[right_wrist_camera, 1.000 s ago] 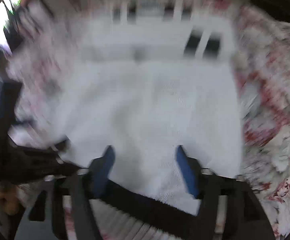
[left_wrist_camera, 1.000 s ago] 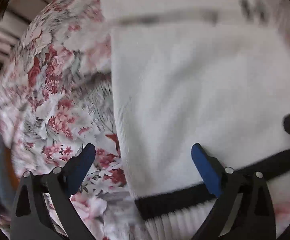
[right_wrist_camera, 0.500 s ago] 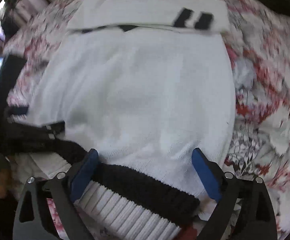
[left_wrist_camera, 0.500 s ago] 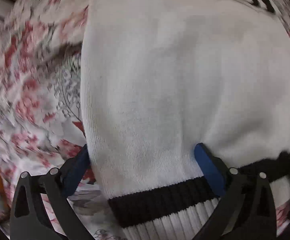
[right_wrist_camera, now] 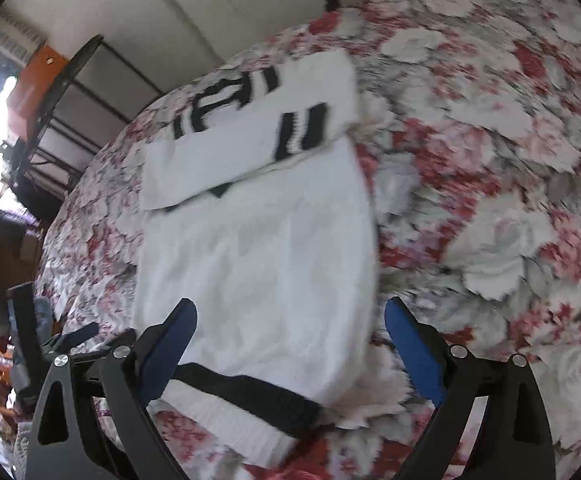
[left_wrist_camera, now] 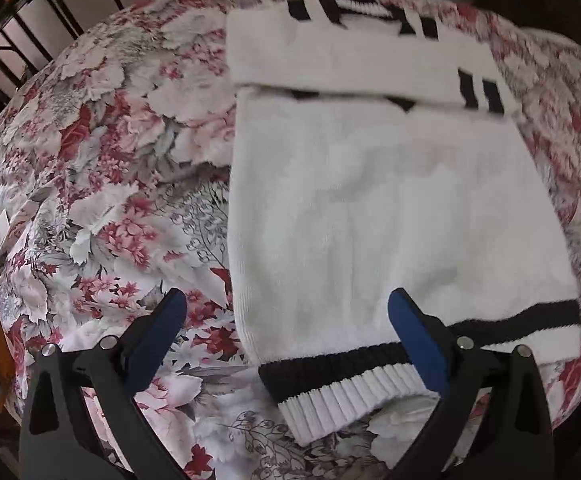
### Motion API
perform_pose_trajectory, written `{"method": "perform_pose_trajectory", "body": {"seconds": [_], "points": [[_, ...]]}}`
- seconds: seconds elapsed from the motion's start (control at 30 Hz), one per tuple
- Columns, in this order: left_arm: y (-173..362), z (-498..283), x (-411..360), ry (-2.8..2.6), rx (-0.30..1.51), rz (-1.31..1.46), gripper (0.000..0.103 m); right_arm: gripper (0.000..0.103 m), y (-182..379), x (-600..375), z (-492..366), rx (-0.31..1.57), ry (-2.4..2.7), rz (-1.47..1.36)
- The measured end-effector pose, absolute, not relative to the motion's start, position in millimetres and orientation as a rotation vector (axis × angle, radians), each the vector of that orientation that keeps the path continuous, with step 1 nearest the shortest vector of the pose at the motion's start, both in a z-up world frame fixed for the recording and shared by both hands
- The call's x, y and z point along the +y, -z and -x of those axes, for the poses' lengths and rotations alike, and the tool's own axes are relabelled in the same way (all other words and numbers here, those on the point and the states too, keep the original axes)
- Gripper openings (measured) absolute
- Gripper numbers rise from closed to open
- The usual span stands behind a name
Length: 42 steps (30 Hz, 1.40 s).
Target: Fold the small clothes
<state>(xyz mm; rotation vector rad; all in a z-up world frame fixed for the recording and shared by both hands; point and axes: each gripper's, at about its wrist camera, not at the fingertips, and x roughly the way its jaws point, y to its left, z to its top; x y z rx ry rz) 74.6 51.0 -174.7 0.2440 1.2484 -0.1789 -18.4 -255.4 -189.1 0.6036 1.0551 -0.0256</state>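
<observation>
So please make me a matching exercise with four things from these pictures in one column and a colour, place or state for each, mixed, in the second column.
Column one:
1. near sock
2. far sock
3. bedspread
4. left hand-held gripper

Column two:
A. red and grey flowers
B. open, holding nothing
C. lies crosswise beyond the other sock
D. cuff with black band at the near edge

Pairs: 1-D, 2-C, 3-A, 4-B

Folded sock's (right_wrist_camera: pixel 258 264) cuff blurred, half behind right claw (right_wrist_camera: pixel 290 338)
</observation>
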Motion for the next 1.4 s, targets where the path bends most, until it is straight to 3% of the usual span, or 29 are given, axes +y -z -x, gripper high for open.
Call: {"method": "perform_pose_trajectory", "body": {"seconds": [0.13, 0.77, 1.0, 1.17, 1.4], "points": [[171.7, -71.9, 50.9, 0.157, 1.210, -0.241, 0.098, 0.095, 200.5, -261.0, 24.2, 1.048, 0.046, -0.630], [214.0, -103.3, 47.4, 0.129, 1.347, -0.218, 0.098, 0.093, 229.5, -263.1, -1.0, 1.083, 0.021, -0.659], [243.9, -136.1, 70.3, 0.228, 1.517, 0.075, 0.098, 0.078, 241.4, -289.0, -6.6, 1.050, 0.042, -0.804], [250.1, -137.6, 68.0, 0.268, 1.543, 0.084, 0.098, 0.055, 257.3, -299.0, -0.6, 1.064, -0.020, -0.979], [257.9, -124.4, 58.7, 0.349, 1.613, 0.100, 0.098, 0.053, 261.4, -279.3, 10.1, 1.131, -0.074, -0.984]]}}
